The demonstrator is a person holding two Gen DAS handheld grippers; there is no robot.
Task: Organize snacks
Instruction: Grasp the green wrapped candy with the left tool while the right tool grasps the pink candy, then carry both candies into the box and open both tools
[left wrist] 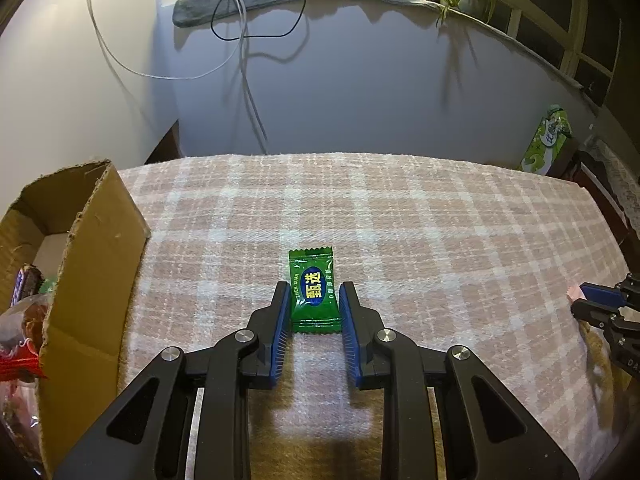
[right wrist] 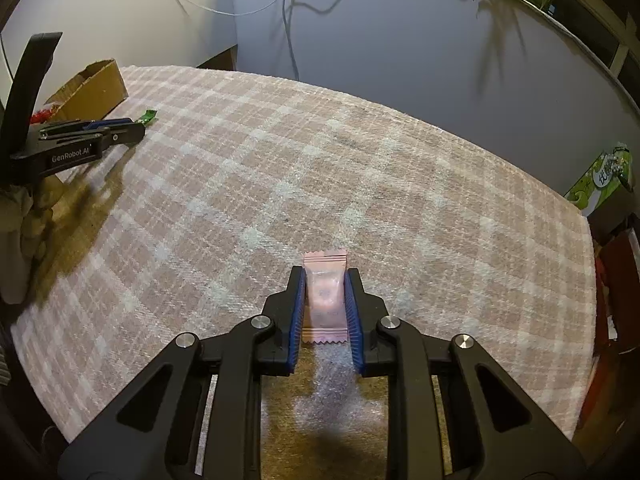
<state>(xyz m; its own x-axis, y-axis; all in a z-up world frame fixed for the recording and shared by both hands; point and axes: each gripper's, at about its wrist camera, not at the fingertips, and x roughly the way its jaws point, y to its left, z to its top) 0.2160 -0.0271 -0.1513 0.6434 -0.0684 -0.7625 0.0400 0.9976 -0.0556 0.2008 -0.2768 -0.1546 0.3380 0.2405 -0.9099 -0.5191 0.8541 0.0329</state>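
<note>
Both cameras sit close above the plaid cloth [left wrist: 400,216], looking steeply down along their own fingers toward the wall behind it; the left view rides beside the cardboard box [left wrist: 92,264]; the right view sees that box [right wrist: 96,88] far leftward.

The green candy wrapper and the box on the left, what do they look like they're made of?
Green candy wrapper: looks like thin glossy plastic film, going by its sheen, printed label and zigzag-cut sealed ends.
Box: plain brown corrugated cardboard, matte, with rough torn edges along the top and a fold crease on its side wall.
</note>
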